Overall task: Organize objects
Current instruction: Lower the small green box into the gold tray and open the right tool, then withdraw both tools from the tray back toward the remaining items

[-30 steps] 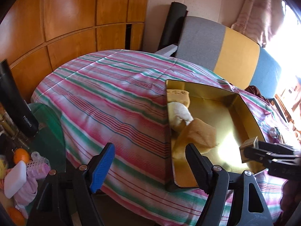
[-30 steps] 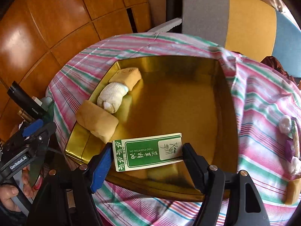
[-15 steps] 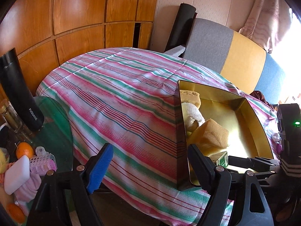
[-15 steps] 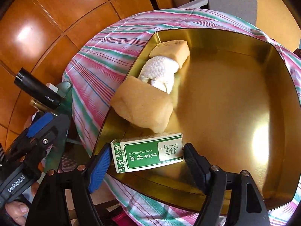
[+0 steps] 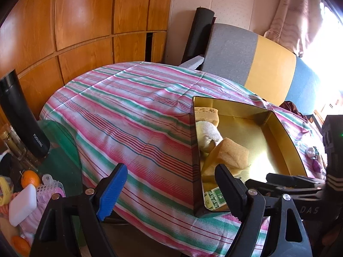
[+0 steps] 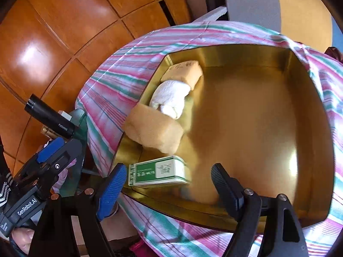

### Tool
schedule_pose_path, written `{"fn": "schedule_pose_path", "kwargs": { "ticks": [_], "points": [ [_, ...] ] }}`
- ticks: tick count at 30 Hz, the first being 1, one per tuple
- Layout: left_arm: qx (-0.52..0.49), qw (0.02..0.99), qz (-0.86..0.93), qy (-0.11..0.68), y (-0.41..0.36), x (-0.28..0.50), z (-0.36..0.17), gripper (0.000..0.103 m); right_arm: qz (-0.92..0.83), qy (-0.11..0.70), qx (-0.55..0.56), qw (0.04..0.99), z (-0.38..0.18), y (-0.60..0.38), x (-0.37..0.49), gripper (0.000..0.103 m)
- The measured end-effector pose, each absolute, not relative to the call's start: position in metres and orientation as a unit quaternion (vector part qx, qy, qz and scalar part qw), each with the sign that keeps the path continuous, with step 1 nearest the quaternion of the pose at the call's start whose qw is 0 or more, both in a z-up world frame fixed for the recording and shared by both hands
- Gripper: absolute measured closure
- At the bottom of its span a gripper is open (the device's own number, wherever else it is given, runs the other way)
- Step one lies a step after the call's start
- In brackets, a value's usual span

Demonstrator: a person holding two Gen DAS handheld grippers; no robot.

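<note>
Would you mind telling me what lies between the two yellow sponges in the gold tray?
A rolled white cloth lies between the far sponge and the near sponge, seen best in the right wrist view.

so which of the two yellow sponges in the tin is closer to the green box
The sponge at the near end of the row, just past the green box. The other sponge lies beyond the rolled white cloth, in the gold tin's far corner.

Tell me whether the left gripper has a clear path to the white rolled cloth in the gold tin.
Probably yes: the left gripper is open, the white rolled cloth lies uncovered near the gold tin's left wall.
</note>
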State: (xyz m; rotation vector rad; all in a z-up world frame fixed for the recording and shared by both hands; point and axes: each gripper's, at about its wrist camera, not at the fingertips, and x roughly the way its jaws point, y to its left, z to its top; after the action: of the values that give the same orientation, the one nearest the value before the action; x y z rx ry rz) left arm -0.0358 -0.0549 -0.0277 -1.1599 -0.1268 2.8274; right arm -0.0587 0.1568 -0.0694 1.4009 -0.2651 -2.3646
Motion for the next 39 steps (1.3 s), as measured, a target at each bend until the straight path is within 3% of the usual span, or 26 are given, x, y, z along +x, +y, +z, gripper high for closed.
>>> {"fn": "schedule_pose_path", "kwargs": {
  "ticks": [28,36,39],
  "points": [
    [-0.367,0.145,0.918,0.037,0.043,-0.024,-0.008,0.018,-0.898,-0.115,0.421,-0.054,-0.021,0.39,-0.01,0.02],
    [-0.375,0.197,0.904,0.052,0.083,-0.024,-0.007,0.018,-0.894,-0.131,0.368,-0.219,-0.01,0.509,0.015,0.02],
    [-0.375,0.228,0.896,0.065,0.103,-0.023,-0.005,0.018,-0.875,-0.181,0.342,-0.29,-0.017,0.561,0.034,0.02]
  ]
}}
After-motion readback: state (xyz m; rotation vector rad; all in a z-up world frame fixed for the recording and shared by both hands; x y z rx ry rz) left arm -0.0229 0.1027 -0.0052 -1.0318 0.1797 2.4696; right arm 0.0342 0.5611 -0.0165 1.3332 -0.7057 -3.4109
